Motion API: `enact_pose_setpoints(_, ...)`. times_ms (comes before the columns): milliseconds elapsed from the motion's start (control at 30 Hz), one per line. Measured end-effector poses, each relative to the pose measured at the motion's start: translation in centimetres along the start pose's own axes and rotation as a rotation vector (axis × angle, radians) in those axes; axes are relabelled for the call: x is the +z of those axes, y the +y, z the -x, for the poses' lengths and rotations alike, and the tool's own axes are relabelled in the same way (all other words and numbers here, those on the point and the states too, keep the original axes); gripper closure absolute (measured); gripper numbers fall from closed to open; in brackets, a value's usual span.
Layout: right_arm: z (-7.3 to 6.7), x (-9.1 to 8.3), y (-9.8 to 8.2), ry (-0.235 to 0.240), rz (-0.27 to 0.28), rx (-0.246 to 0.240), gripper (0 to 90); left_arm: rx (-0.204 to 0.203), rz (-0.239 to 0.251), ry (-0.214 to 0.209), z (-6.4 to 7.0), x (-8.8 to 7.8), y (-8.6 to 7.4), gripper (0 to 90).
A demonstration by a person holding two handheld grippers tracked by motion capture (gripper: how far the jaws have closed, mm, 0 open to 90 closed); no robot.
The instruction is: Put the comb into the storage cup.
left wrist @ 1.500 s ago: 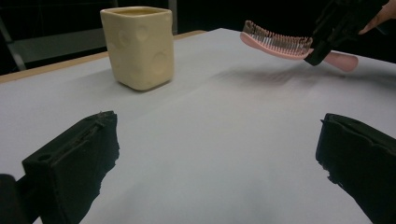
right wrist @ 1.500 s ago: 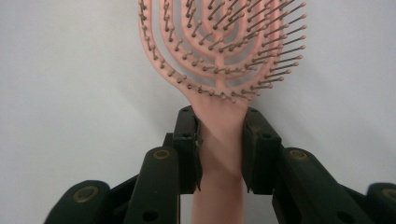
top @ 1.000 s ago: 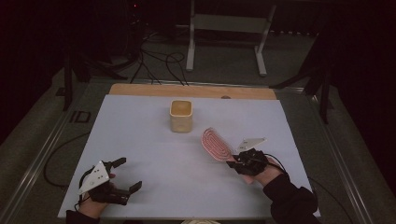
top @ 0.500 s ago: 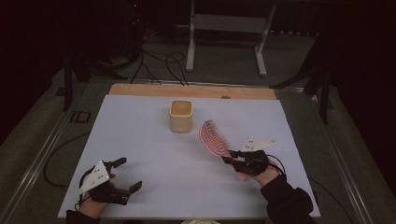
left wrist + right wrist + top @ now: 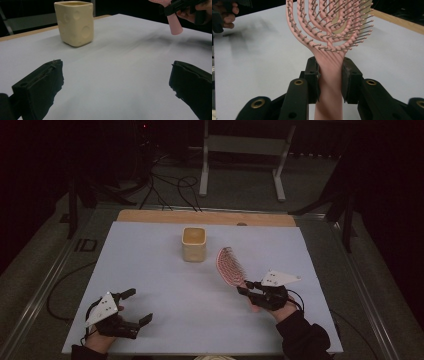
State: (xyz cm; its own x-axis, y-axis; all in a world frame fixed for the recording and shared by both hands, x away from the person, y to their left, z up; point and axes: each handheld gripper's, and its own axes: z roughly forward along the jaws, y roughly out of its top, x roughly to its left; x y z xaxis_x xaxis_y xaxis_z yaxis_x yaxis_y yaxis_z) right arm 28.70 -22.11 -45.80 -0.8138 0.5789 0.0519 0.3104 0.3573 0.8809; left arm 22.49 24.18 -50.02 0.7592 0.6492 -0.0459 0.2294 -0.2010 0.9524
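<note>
A pink vented hairbrush (image 5: 229,265) is held off the table, head pointing up and toward the cup. My right gripper (image 5: 246,287) is shut on its handle (image 5: 330,75), jaws pressed against both sides. A cream square cup (image 5: 193,243) with round dimples stands upright at the table's middle back; it is also in the left gripper view (image 5: 74,22). My left gripper (image 5: 134,306) rests at the front left of the table, open, nothing between its jaws. The brush handle's tip (image 5: 173,25) appears at the top right of the left gripper view.
The table (image 5: 150,270) is covered by a white sheet, with a wooden strip (image 5: 205,217) along the far edge. Cables and a metal stand (image 5: 240,150) lie on the dark floor beyond. A hand (image 5: 227,15) appears far left in the right gripper view.
The right gripper has lifted the brush and swung its head left toward the cup, tilting it more upright. The left gripper has stayed still.
</note>
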Motion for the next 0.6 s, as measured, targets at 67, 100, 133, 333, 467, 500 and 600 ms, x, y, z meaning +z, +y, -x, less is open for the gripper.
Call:
enact_pose_setpoints(67, 0.0, -0.2, -0.1, -0.015, 0.031, -0.007, 70.7, -0.003, -0.002, 0.0, 0.1, 0.1, 0.1, 0.1)
enact_pose_setpoints(100, 0.0, -0.3, -0.2, -0.021, 0.045, -0.009, 70.7, -0.007, -0.003, 0.0, 0.1, 0.1, 0.1, 0.1)
enact_pose_setpoints(133, -0.1, -0.4, -0.2, -0.025, 0.056, 0.001, 70.7, -0.007, -0.006, -0.002, 0.2, 0.2, 0.1, 0.1)
enact_pose_setpoints(333, 0.1, -0.4, -1.0, -0.049, 0.055, 0.008, 70.6, -0.006, -0.014, -0.008, 0.6, 0.5, 0.4, 0.1)
enact_pose_setpoints(467, 0.1, -0.4, -1.1, -0.07, 0.053, 0.007, 70.6, -0.018, -0.014, -0.008, 0.5, 0.6, 0.8, 0.1)
enact_pose_setpoints(500, 0.1, -0.4, -1.1, -0.071, 0.057, 0.007, 70.7, -0.024, -0.014, -0.01, 0.5, 0.6, 0.9, 0.1)
enact_pose_setpoints(600, 0.0, -0.5, -1.0, -0.076, 0.057, 0.004, 70.6, -0.028, -0.02, -0.005, 0.3, 0.7, 1.4, 0.1)
